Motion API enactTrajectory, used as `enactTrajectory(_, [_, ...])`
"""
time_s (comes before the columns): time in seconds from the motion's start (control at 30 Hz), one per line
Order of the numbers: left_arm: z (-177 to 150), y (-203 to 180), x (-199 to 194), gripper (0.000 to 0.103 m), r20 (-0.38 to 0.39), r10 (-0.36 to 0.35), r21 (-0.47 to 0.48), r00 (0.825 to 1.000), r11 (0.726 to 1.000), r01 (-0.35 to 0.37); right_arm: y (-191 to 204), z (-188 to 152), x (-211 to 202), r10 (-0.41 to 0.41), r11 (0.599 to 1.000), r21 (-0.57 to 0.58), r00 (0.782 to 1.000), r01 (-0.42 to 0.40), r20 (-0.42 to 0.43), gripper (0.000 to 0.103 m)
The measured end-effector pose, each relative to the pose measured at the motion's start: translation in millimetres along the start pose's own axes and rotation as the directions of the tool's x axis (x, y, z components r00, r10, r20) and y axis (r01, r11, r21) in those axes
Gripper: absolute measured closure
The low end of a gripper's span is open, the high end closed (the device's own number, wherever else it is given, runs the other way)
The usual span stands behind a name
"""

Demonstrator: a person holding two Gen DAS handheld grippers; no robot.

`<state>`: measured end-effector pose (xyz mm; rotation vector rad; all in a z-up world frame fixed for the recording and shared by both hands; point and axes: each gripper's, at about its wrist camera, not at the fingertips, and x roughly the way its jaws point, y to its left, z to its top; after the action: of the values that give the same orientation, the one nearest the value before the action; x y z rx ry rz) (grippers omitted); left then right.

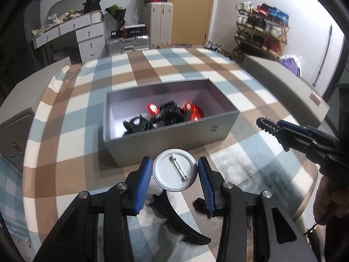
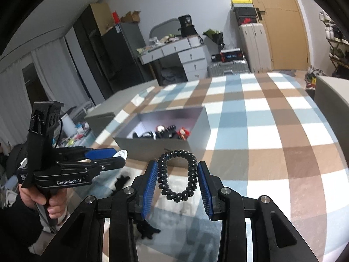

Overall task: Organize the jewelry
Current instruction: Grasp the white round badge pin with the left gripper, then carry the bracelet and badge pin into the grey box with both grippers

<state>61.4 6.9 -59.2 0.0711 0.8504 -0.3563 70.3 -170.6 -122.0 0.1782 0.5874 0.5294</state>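
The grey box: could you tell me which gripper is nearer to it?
Left. The left gripper, holding a round badge, sits just before the grey box; the right gripper, holding a coil hair tie, hangs further back.

— What does your left gripper (image 1: 175, 172) look like?
— Your fingers (image 1: 144, 182) carry ribbed blue pads on black linkage arms, with round silver pivot screws at each joint.

— And seen from the side?
— Your left gripper body reads "GenRobot.AI" in white; a black cable runs off its upright black mount.

— Your right gripper (image 2: 177, 183)?
— Same build: blue ribbed pads, black arms, silver screws.

— Your left hand (image 2: 47, 203)?
— Bare skin on your fingers, dark sleeve at your wrist.
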Motion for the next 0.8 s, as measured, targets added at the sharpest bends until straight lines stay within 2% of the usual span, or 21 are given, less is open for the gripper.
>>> enactTrajectory(0.27, [17,21,-18,0.066,0.090,0.006,-0.053,0.996,0.999,-0.001,13,31,-3,0.079,0.997,-0.022,0.994,-0.078,0.072,0.066])
enactTrajectory(0.4, [29,31,-18,0.066,0.122,0.022,-0.069,0.992,0.997,-0.013,19,54,8,0.113,0.993,-0.047,0.991,-0.110,0.077,0.067])
enactTrajectory(0.57, [41,41,-16,0.066,0.165,0.007,-0.099,0.986,0.995,0.009,25,80,29,0.166,0.985,-0.052,0.983,-0.162,0.084,0.067])
enactTrajectory(0.8, [53,44,0,0.066,0.163,-0.011,-0.093,0.987,0.995,0.027,28,96,54,0.186,0.981,-0.069,0.979,-0.181,0.082,0.067])
